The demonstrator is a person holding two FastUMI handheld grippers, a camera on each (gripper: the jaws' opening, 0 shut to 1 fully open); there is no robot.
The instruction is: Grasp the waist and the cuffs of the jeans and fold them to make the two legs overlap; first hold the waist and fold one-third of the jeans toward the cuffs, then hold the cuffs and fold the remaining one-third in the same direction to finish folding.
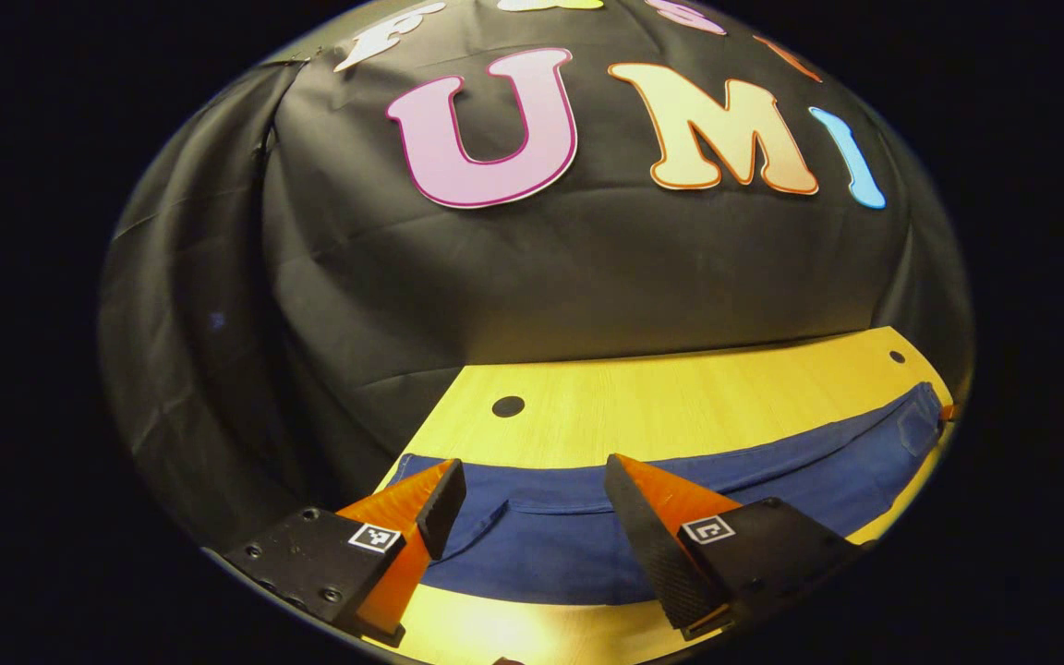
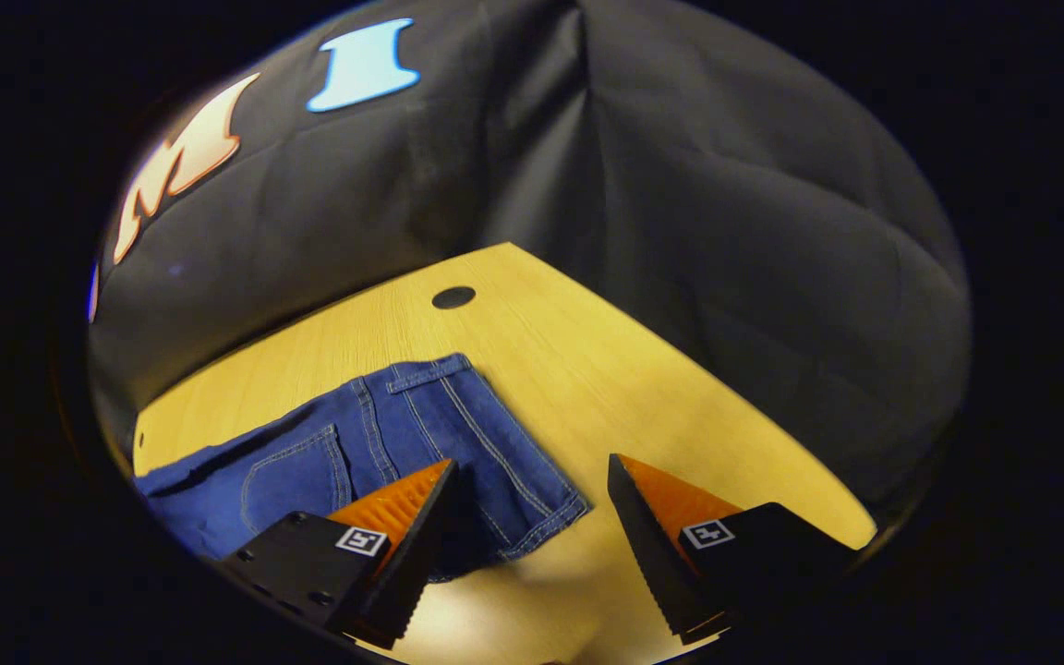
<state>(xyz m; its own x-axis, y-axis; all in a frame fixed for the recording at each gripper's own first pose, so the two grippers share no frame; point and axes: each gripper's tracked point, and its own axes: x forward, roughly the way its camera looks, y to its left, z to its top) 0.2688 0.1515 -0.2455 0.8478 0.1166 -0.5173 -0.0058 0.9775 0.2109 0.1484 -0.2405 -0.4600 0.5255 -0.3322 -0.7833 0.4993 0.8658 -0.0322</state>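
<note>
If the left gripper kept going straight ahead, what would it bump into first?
Probably the blue denim jeans lying on the yellow wooden table, since the open left gripper points at them. Depth is hard to judge.

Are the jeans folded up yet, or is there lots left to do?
Lots left. The jeans lie stretched long across the wooden table; whether the legs already overlap is hard to tell. The left gripper and right gripper hover open above them, the right near the waist, gripping nothing. Both thirds folds remain.
</note>
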